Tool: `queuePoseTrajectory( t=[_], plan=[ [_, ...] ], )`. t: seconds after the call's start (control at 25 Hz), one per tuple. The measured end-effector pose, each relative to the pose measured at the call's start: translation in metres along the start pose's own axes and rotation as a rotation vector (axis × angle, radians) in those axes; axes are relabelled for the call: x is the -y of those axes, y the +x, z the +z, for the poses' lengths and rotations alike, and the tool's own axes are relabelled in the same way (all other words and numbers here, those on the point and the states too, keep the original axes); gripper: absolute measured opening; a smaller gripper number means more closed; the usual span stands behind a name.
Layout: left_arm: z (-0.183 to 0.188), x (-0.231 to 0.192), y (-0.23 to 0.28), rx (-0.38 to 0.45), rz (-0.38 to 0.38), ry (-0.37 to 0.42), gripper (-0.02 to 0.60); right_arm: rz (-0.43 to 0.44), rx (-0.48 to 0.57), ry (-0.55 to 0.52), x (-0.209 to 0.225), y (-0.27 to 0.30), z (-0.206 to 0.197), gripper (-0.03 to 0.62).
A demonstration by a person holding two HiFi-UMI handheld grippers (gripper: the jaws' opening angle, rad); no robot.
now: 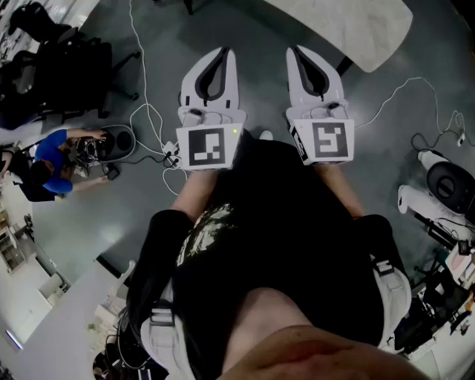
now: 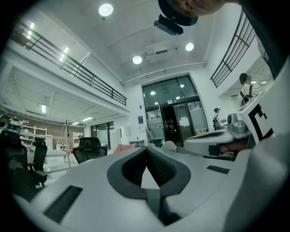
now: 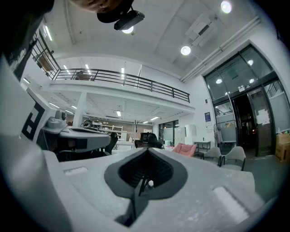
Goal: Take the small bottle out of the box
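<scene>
**A:** How do the two tools stand?

**B:** Both are held level, side by side, just beyond the person's black shirt (image 1: 282, 215) and above the smooth grey floor (image 1: 260, 30). The left tool (image 1: 223, 50) has its white jaws together. In the left gripper view the dark ribbed pads (image 2: 158, 167) meet at the tips and nothing sits between them. The right tool (image 1: 292, 50) is the same, with its tips touching and nothing held. Each tool carries a black-and-white marker cube at its near end, one on the left (image 1: 206, 146) and one on the right (image 1: 326, 141).

**A:** And the small bottle and its box?

**B:** I cannot tell where they are, since no view shows either one.

**A:** What lies around the person?

**B:** Thin white cables (image 1: 148, 119) loop over the floor just left of the left tool. A pale, round-cornered surface (image 1: 349, 26) stands at the far right, beyond the right tool. At the left a person in a blue top (image 1: 52, 152) is low down beside a round black device (image 1: 115, 141). A black office chair (image 1: 74, 56) stands farther off. At the right edge a round black-and-white machine (image 1: 445, 182) rests on the floor.

**A:** And what do the tools face?

**B:** They look across a high hall with tall glass doors (image 2: 174, 115), a dark-railed balcony (image 3: 122, 79), round ceiling lamps (image 2: 105, 9) and a pink seat (image 3: 185, 148).
</scene>
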State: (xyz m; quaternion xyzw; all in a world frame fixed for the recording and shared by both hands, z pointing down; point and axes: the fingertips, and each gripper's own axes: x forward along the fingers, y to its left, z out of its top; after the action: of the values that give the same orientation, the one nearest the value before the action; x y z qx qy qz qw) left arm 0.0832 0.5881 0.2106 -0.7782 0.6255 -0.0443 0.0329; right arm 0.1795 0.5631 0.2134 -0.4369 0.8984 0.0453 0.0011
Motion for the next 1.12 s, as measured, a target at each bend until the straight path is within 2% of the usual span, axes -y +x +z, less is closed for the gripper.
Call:
queuePoseTrajectory(
  t=[0.68,1.12],
  plan=[
    [-0.011,-0.024,-0.016,-0.01,0.046,-0.001,0.014,0.064,-0.024,-0.015,-0.035,0.003,-0.006,-0.006],
    [-0.031,-0.053,0.034,-0.04,0.031,-0.024,0.014,0.081,-0.021,-0.028,-0.016,0.06,-0.021,-0.006]
  ],
)
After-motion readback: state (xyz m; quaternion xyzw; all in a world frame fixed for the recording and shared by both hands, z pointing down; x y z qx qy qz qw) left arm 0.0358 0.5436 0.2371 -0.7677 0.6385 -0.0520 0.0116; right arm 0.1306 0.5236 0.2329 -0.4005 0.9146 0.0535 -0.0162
